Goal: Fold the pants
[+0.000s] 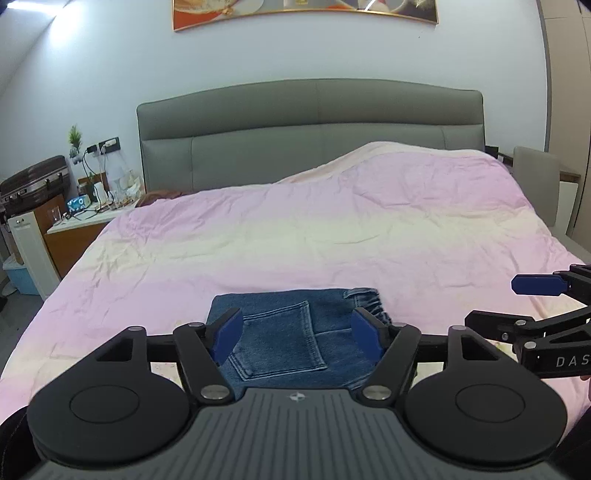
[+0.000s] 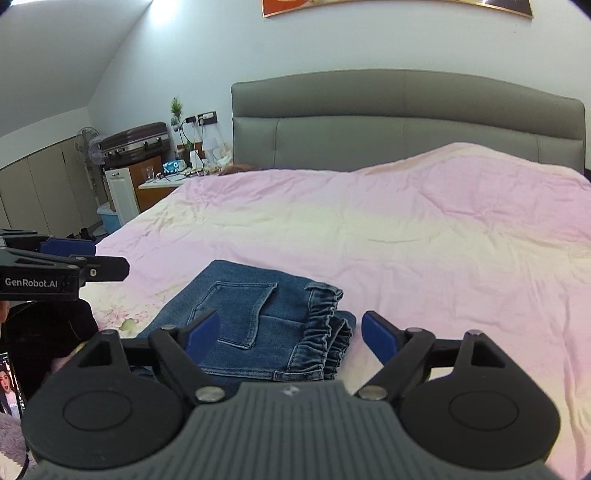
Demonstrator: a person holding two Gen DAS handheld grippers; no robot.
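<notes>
Both claws hang released above the bed: the left gripper [image 1: 295, 334] and the right gripper [image 2: 291, 334] each stand wide apart with nothing between the pads. The jeans [image 2: 258, 321] lie folded in a compact stack on the pink bedspread [image 2: 424, 240], just below and ahead of both, elastic waistband toward the right. Looks about finished; the right gripper sits nearer that waistband edge, the left nearer the smooth fold.

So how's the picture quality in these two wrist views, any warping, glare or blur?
Left wrist view: fisheye bends the headboard and the wall picture; ceiling glare top left. Right wrist view: same bowing, dark vignette in the corners; folded jeans sharp, bedspread evenly lit, soft shadows.
</notes>
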